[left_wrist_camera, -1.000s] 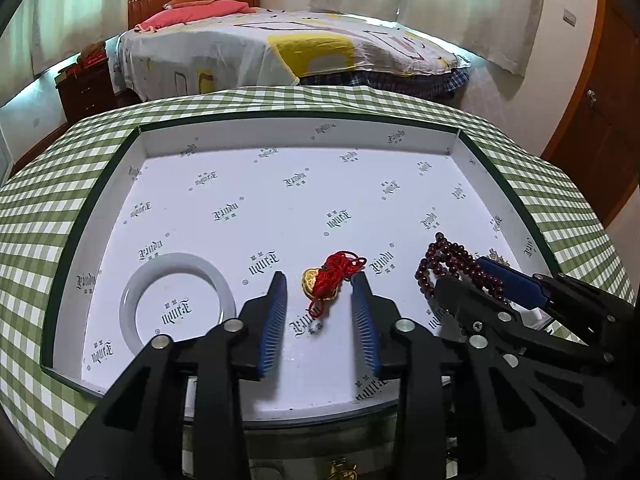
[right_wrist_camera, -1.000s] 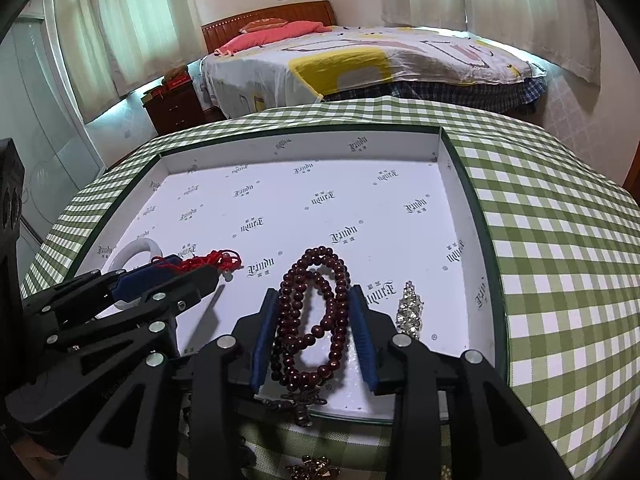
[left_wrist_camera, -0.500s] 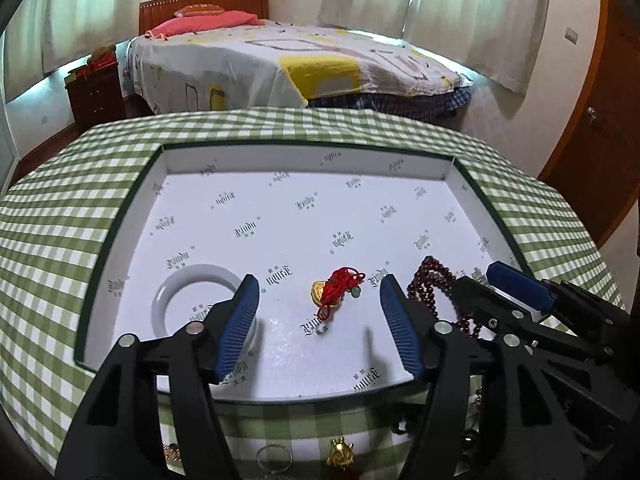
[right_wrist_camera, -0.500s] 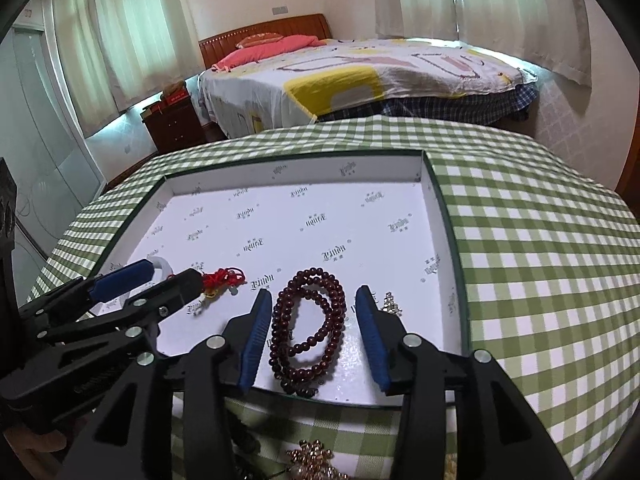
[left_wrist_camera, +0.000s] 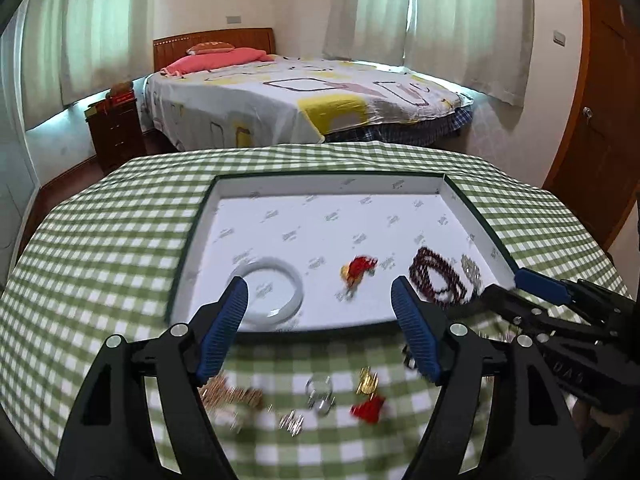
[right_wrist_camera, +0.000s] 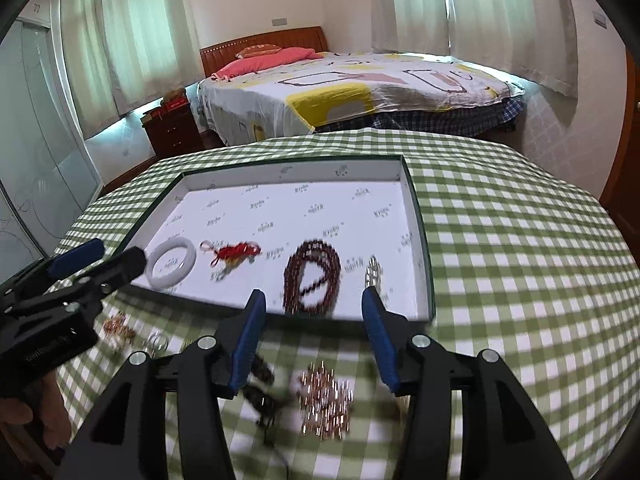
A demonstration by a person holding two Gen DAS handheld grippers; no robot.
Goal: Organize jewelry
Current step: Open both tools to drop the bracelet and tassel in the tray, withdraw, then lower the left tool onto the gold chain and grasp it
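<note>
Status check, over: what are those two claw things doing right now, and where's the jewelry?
Both hand-held grippers open, empty, jaws just opening. Four pieces in tray. More jewelry loose on tablecloth. Nothing blocking.

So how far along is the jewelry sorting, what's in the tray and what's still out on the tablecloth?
Done: the white bangle, red-corded charm, dark bead bracelet and a small silvery piece lie in the tray. In hand: nothing; the left gripper and right gripper have just been opening, empty. Left: several blurred pieces on the tablecloth, including a coppery cluster.
</note>
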